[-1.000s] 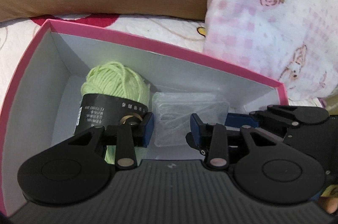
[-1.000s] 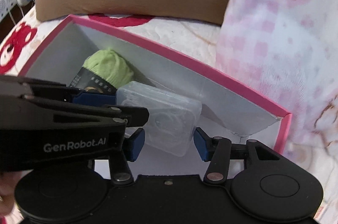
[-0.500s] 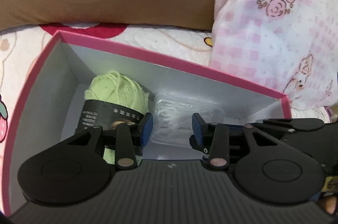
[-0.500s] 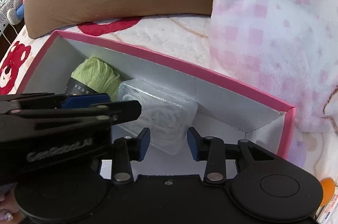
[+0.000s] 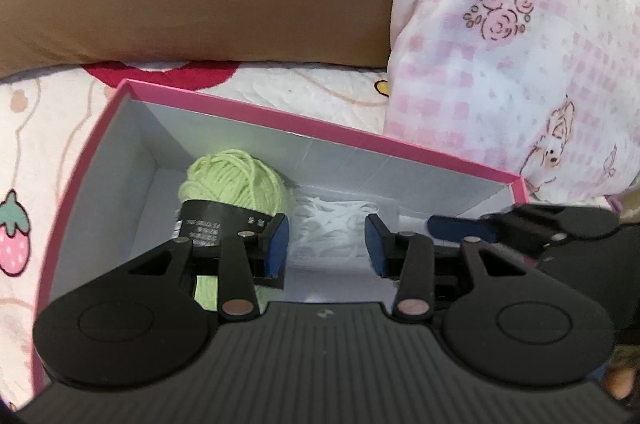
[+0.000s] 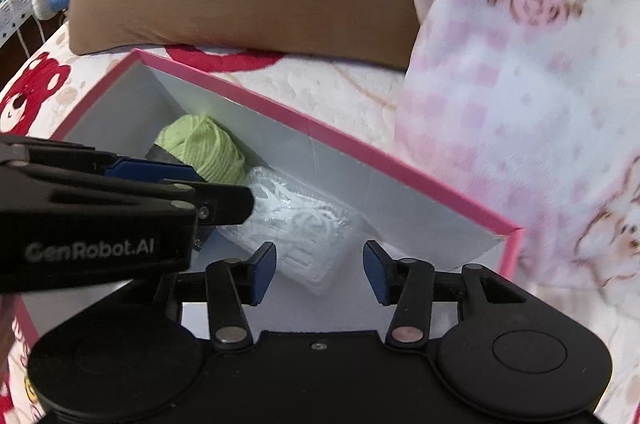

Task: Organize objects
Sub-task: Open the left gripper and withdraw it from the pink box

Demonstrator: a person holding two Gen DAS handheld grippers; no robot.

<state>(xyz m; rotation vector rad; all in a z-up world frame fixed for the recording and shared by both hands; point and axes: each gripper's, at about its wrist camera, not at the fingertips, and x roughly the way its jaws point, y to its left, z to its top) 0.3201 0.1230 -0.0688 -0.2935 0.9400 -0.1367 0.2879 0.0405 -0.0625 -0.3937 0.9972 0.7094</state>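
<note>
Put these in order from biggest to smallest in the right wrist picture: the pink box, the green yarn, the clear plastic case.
1. pink box, easily the biggest.
2 and 3. clear plastic case and green yarn: unsure. The case looks bigger but lies nearer, and the yarn is partly hidden.

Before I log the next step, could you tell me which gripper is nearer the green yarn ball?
Left. The left gripper hangs right over the green yarn ball, one finger overlapping it; the right gripper sits farther off, above the clear plastic case.

Green yarn (image 6: 204, 148) and clear packet (image 6: 304, 228) lie touching inside pink box (image 6: 400, 160).
</note>
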